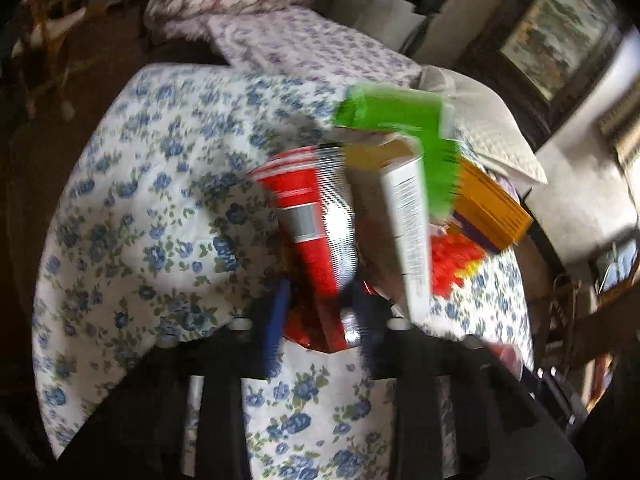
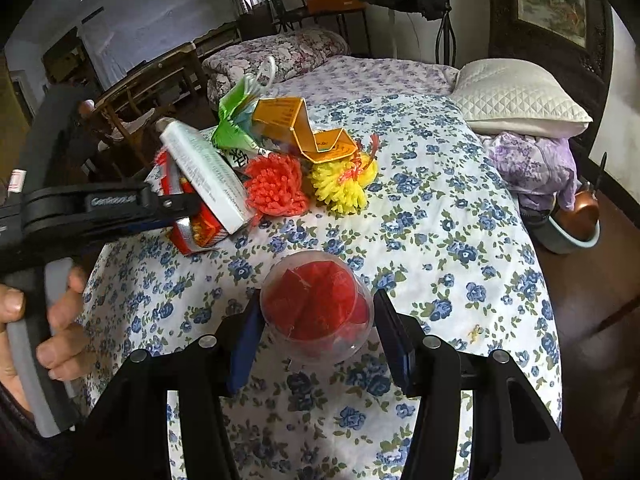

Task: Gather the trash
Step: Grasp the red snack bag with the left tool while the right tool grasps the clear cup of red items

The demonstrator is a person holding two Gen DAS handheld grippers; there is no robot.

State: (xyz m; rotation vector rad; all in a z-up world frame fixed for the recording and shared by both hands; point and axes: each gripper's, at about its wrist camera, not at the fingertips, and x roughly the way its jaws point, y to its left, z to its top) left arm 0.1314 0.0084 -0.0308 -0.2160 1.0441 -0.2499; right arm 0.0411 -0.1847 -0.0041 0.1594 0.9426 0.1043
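My left gripper (image 1: 320,320) is shut on a red and silver snack wrapper (image 1: 316,236), held above the flowered bedspread; it also shows in the right wrist view (image 2: 188,204). A white carton (image 1: 408,236) leans against the wrapper (image 2: 196,224). Behind lie a green wrapper (image 1: 392,120), an orange box (image 2: 304,124), an orange pompom (image 2: 274,188) and a yellow pompom (image 2: 344,184). My right gripper (image 2: 318,340) stands around a clear plastic cup with red inside (image 2: 316,304), its blue pads at both sides of the cup.
The bed (image 2: 460,240) carries a white pillow (image 2: 516,96) and a folded purple cloth (image 2: 528,164) at the far right. A wooden chair (image 2: 148,92) stands left of the bed. A copper pot in a basin (image 2: 576,220) sits on the floor to the right.
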